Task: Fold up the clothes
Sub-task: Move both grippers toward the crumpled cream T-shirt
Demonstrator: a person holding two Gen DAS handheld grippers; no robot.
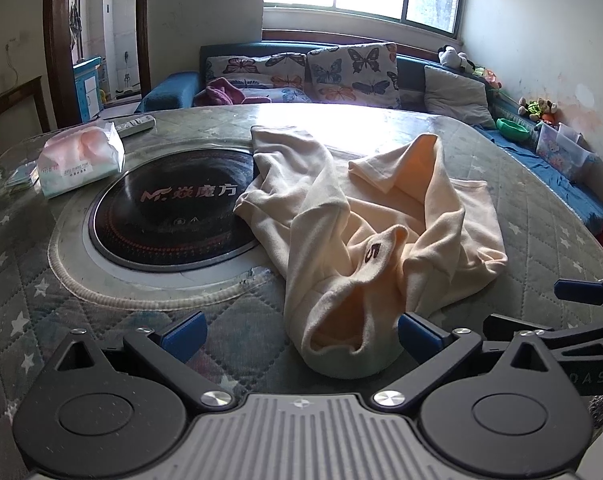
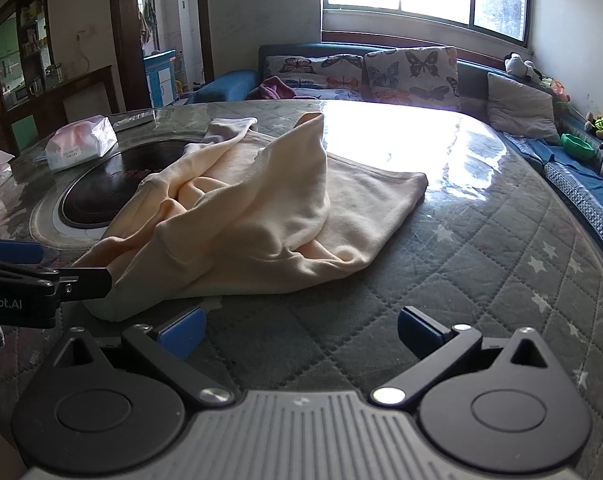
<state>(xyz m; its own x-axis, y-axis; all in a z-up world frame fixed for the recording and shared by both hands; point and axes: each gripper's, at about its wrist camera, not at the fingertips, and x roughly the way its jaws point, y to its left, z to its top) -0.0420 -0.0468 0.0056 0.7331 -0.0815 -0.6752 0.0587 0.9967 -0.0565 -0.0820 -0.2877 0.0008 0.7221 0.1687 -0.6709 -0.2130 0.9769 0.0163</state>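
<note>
A cream-peach garment (image 1: pixel 381 208) lies crumpled on the round quilted table (image 1: pixel 541 220), with a dark "5" mark on one fold. My left gripper (image 1: pixel 301 338) is open, and the garment's near end reaches in between its blue pads without being pinched. The right gripper (image 1: pixel 549 308) shows at the right edge of this view, just off the cloth. In the right wrist view the garment (image 2: pixel 261 208) sits ahead and to the left. My right gripper (image 2: pixel 301 336) is open over bare table cover (image 2: pixel 481 260). The left gripper (image 2: pixel 57 264) is at the garment's near-left corner.
A black induction hob (image 1: pixel 169 212) is set into the table, partly under the garment. A tissue pack (image 1: pixel 79 160) and a remote (image 1: pixel 135 124) lie at the far left. A sofa with butterfly cushions (image 1: pixel 349 76), a window and toys are behind.
</note>
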